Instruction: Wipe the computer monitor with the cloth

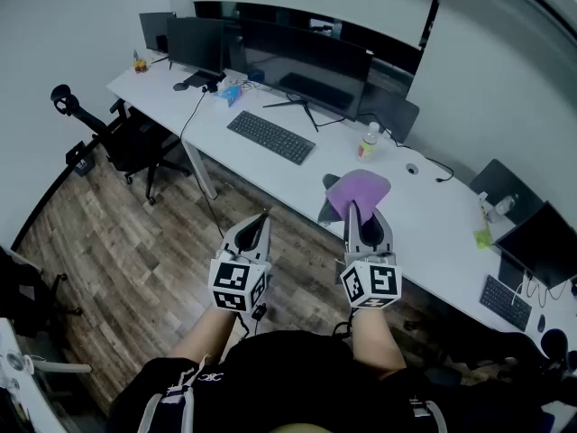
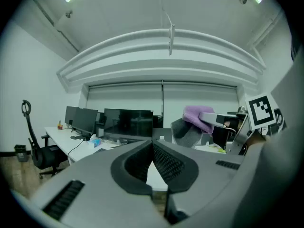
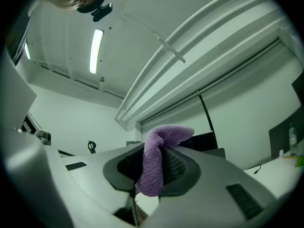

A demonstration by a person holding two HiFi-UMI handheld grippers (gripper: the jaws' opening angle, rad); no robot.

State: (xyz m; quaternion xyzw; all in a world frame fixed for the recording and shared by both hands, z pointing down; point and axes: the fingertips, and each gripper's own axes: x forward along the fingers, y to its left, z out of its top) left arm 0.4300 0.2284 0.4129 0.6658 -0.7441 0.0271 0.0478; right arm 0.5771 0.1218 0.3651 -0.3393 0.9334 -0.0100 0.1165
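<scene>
A purple cloth (image 1: 359, 190) is pinched in my right gripper (image 1: 352, 213), which is shut on it and held up in front of the white desk (image 1: 297, 174). In the right gripper view the purple cloth (image 3: 154, 164) hangs down between the jaws. The wide dark monitor (image 1: 302, 64) stands at the back of the desk, well beyond both grippers. My left gripper (image 1: 264, 216) is shut with nothing in it, held over the wooden floor, left of the right one. In the left gripper view the monitor (image 2: 128, 123) is far ahead and the cloth (image 2: 197, 115) shows at the right.
A keyboard (image 1: 270, 136) and a bottle (image 1: 368, 141) lie on the desk in front of the monitor. A smaller monitor (image 1: 194, 45) stands to the left. A black office chair (image 1: 126, 139) is on the floor at the left. Another screen (image 1: 543, 245) and keyboard (image 1: 508, 301) sit at the far right.
</scene>
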